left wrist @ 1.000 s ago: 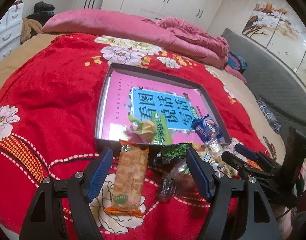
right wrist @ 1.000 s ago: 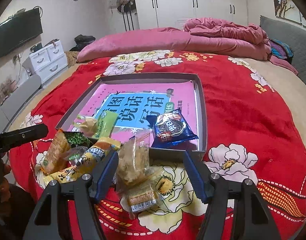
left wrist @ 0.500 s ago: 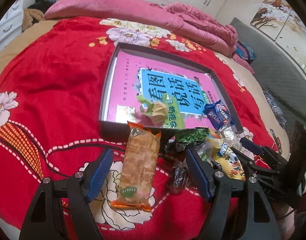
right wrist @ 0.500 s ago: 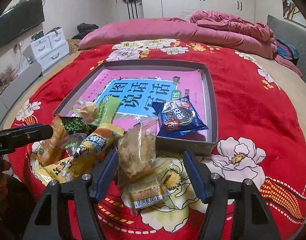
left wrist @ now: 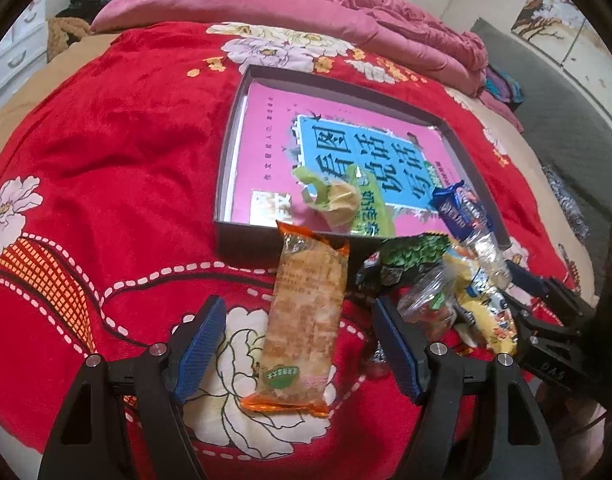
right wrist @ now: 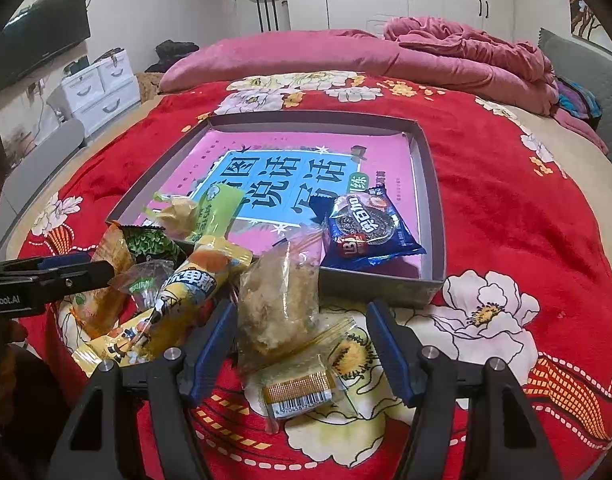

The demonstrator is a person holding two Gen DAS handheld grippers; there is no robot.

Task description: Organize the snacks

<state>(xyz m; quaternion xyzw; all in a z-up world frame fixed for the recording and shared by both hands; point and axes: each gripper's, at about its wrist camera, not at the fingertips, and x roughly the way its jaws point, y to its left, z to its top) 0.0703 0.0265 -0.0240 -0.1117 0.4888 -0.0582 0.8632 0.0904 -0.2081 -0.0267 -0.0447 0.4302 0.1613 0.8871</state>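
My left gripper (left wrist: 300,346) is open and straddles a long orange snack pack (left wrist: 306,320) that lies flat on the red blanket, with a gap at each pad. My right gripper (right wrist: 302,346) is open around a clear bag of crumbly snack (right wrist: 282,300), which leans on the front wall of the grey box (right wrist: 434,208). Neither pad touches the bag. Inside the box, on a pink book, lie a blue cookie pack (right wrist: 370,228) and a light green pack (right wrist: 218,212).
Between the two grippers lies a heap: a yellow pack (right wrist: 186,292), a dark green patterned pack (left wrist: 414,256) and a small clear candy bag (left wrist: 426,308). The left gripper's fingers (right wrist: 66,270) reach in at the left edge of the right wrist view. Pink bedding lies behind the box.
My left gripper has sunk and tipped down toward the orange pack, which now lies deeper between its fingers. The right gripper has barely moved. Both openings are unchanged.
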